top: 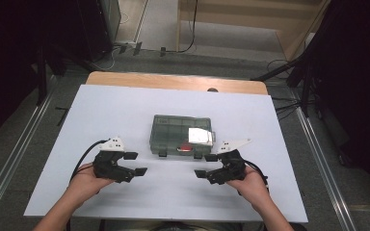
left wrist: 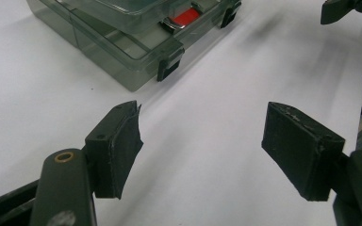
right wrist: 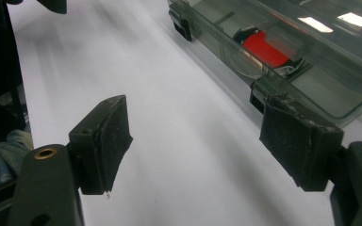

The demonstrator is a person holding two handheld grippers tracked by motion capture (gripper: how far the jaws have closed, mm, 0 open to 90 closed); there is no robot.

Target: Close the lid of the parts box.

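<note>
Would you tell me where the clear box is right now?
In the high view, the box sits mid-table, just beyond and between the left tool and right tool.

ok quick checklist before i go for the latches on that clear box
1. Left gripper open and empty: ok.
2. Right gripper open and empty: ok.
3. Box lid down, both black latches facing the person: ok.
4. Whether the latches are fully snapped: cannot tell.
5. White table between fingers and box bare of obstacles: ok.
6. Grippers lined up on the latches: not ok; both sit short of the box, to either side, not touching it.
</note>
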